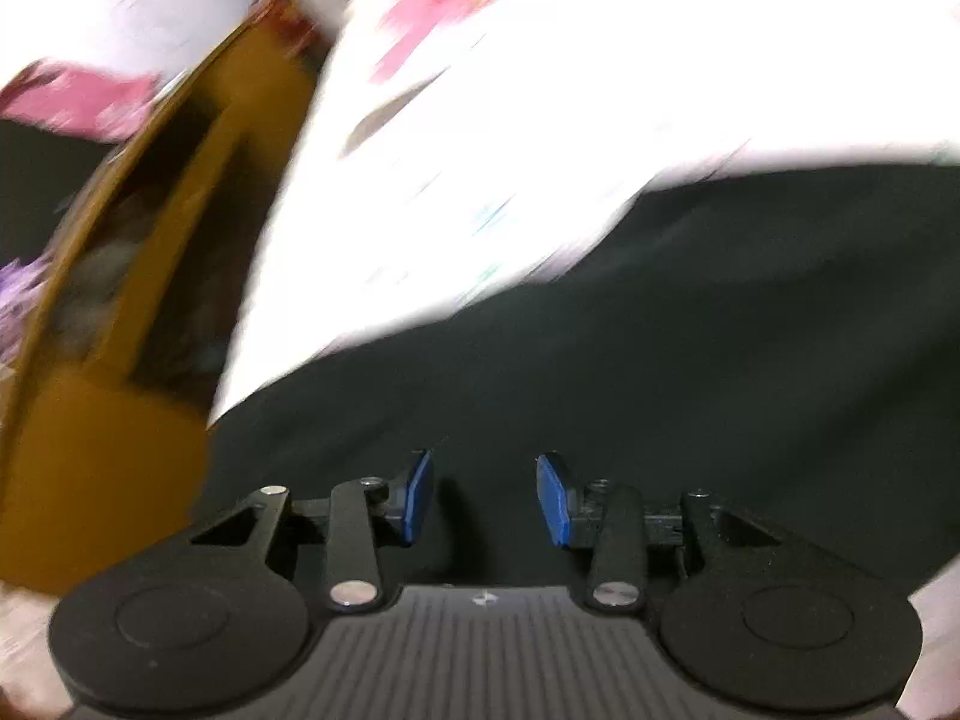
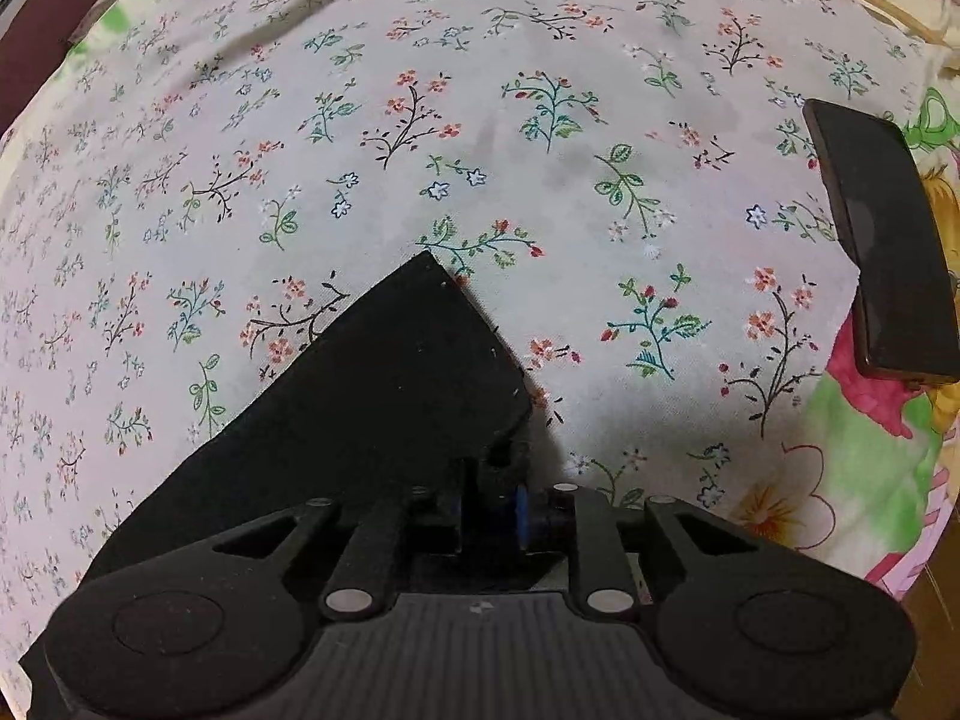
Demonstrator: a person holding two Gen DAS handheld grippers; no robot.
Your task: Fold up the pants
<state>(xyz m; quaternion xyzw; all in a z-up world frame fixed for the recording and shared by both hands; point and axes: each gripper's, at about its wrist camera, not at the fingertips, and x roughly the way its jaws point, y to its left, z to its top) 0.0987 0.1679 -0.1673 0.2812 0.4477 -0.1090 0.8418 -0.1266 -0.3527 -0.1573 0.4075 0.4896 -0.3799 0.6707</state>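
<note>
Black pants [image 2: 384, 396] lie on floral sheet [image 2: 420, 120]; R view shows right gripper [image 2: 510, 504] pinching their edge, plus dark phone [image 2: 888, 240] far right. L view, blurred: left gripper [image 1: 485, 498] spread, empty over the pants, w/ yellow furniture [image 1: 120, 420] alongside.

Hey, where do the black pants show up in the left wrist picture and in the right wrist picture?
Left wrist: black pants fill the lower middle and right, beneath the open pads.
Right wrist: a pointed corner at lower centre-left, reaching to the right hand-held gripper.
Shared landmark: the floral sheet, blurred white in the left view.
</note>
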